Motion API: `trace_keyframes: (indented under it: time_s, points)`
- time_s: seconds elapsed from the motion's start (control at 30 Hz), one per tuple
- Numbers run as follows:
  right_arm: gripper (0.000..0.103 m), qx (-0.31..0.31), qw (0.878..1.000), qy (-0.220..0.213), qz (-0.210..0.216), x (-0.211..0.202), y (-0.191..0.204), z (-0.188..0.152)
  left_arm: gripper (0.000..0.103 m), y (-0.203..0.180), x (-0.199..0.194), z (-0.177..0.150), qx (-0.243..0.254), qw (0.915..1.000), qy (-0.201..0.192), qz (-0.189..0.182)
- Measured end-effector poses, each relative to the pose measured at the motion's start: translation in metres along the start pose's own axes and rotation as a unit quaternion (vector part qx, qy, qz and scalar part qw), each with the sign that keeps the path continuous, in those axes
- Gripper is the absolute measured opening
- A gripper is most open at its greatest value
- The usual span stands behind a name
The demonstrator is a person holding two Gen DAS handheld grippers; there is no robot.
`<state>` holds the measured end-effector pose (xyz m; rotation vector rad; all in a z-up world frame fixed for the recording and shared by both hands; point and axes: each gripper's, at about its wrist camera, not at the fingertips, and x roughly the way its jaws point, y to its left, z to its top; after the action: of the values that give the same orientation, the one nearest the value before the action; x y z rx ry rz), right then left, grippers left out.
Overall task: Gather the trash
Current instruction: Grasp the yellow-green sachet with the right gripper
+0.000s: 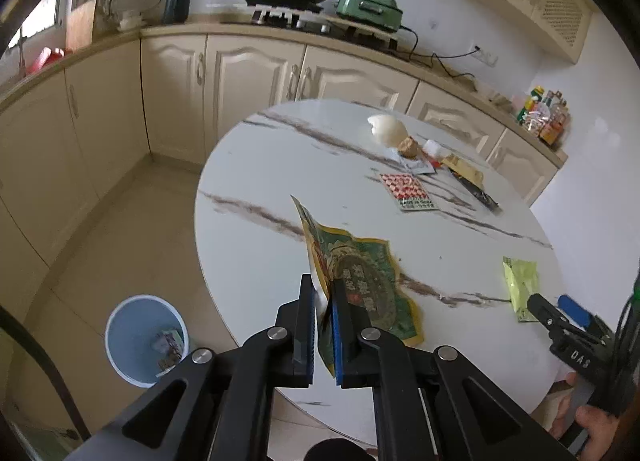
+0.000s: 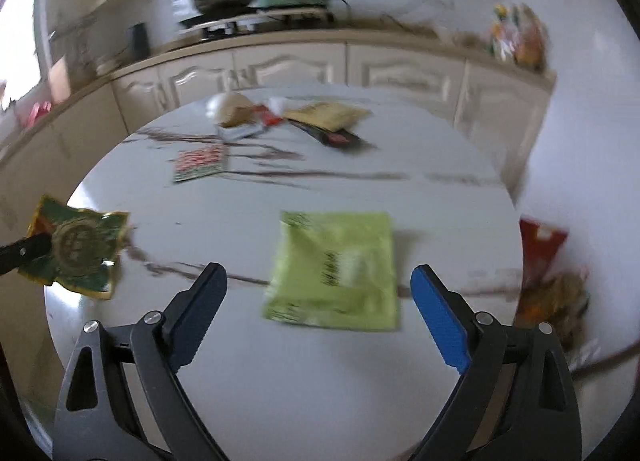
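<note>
Trash lies scattered on our round table point(image 1: 248, 261). Our left gripper point(image 1: 325, 293) is clamped on the green wrapper point(image 1: 372, 281), lifted over the table's near edge. Our right gripper point(image 2: 320, 281) stands wide, holding nothing, with the lime packet point(image 2: 336, 269) lying flat beyond its fingers. A blue bin point(image 1: 146, 339) stands on the floor.
</note>
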<state>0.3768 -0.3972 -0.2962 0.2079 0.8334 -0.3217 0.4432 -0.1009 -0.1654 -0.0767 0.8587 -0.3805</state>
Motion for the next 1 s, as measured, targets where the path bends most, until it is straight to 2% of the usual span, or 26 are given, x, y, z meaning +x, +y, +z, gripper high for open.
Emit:
trace_keyframes:
  time_s: [0.07,0.23,0.43,0.5,0.53,0.6,0.63,0.67,0.73,0.8,1.0]
  points:
    - [0.093,0.021,1.000,0.017,0.010,0.006,-0.011,0.000,0.003,-0.005,-0.004,-0.002,0.007,1.0000,-0.001,0.000]
    - [0.093,0.026,0.999,0.033,0.033,0.019,-0.012,0.001,0.003,-0.011,-0.009,-0.004,0.017,0.9998,-0.004,0.001]
    - [0.092,0.011,0.999,0.035,-0.009,0.031,-0.009,0.000,0.003,-0.008,-0.015,0.000,0.019,0.9998,-0.007,-0.005]
    - [0.086,-0.012,0.999,0.033,-0.033,0.034,-0.006,0.000,0.003,-0.007,-0.018,0.002,0.021,0.9997,-0.012,-0.007]
    - [0.074,-0.014,0.999,0.027,-0.025,0.033,-0.007,0.001,0.003,-0.006,-0.021,0.005,0.021,0.9996,-0.016,-0.007]
    - [0.065,-0.024,0.999,0.023,-0.024,0.033,-0.005,0.003,0.003,-0.005,-0.027,0.009,0.021,0.9994,-0.026,-0.007]
    - [0.029,-0.030,0.999,0.018,-0.018,0.032,-0.004,0.003,0.003,-0.002,-0.030,0.009,0.020,0.9993,-0.029,-0.007]
    - [0.016,-0.034,0.999,0.018,-0.019,0.031,-0.003,0.005,0.003,-0.001,-0.035,0.010,0.022,0.9992,-0.034,-0.008]
    - [0.012,-0.042,0.999,0.021,-0.013,0.031,0.000,0.007,0.003,0.003,-0.040,0.012,0.023,0.9989,-0.040,-0.008]
    - [0.011,-0.044,0.999,0.022,-0.002,0.031,0.001,0.007,0.003,0.006,-0.040,0.011,0.021,0.9990,-0.034,-0.019]
    - [0.010,-0.040,0.999,0.018,0.027,0.026,-0.003,0.002,0.003,0.014,-0.036,0.006,0.012,0.9996,-0.017,-0.020]
